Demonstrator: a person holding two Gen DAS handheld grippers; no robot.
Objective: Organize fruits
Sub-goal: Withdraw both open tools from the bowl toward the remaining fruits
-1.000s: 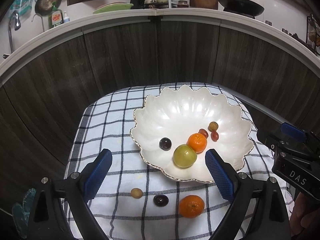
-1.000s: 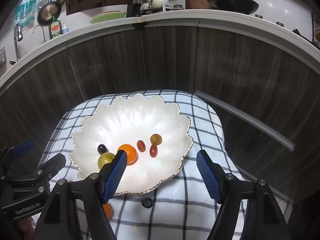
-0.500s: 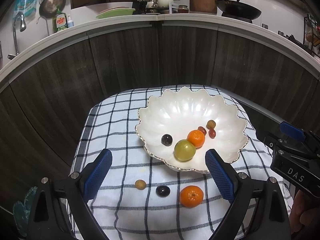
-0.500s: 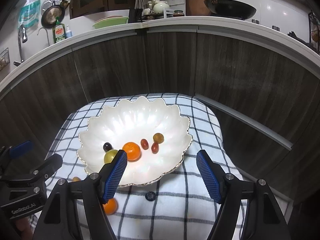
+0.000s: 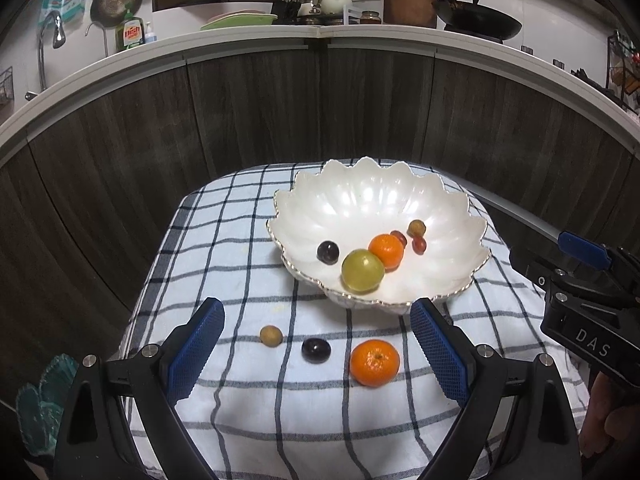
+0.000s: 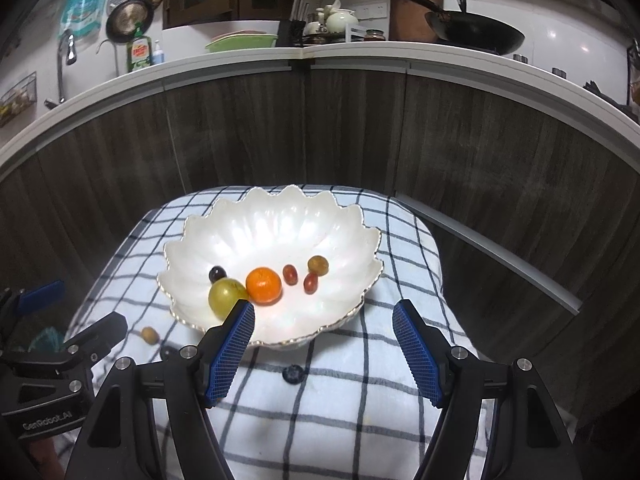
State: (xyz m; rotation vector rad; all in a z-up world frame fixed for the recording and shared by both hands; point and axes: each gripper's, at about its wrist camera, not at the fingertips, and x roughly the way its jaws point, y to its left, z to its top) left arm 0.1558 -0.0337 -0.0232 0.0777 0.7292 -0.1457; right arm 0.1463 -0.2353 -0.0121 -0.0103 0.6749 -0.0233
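A: How do the two tools stand?

B: The left gripper point(image 5: 316, 346) is spread wide and holds nothing. Between its jaws, on the checked cloth point(image 5: 240, 240), lie three loose fruits in a row: a small tan fruit point(image 5: 271, 335) nearer the left jaw, a dark grape point(image 5: 315, 349) in the middle, and an orange point(image 5: 375, 362) nearer the right jaw. None of them touches a jaw.

A: And the right one?

B: The right gripper point(image 6: 324, 344) is also spread wide and empty. A dark berry point(image 6: 293, 373) lies on the cloth between its jaws, apart from both.

A: Where is the rest of the fruit?

B: In the white scalloped bowl point(image 5: 376, 188), just beyond both pairs of jaws. A green fruit point(image 5: 362, 271) touches a second orange point(image 5: 385, 250), with a dark plum point(image 5: 328, 252) to their left. Right of that orange sit two red tomatoes point(image 5: 419, 244) and a brown fruit point(image 5: 416, 227).

A: Do the grippers touch the bowl?

B: From the right wrist, the left jaw overlaps the near rim, but I cannot tell whether it touches.
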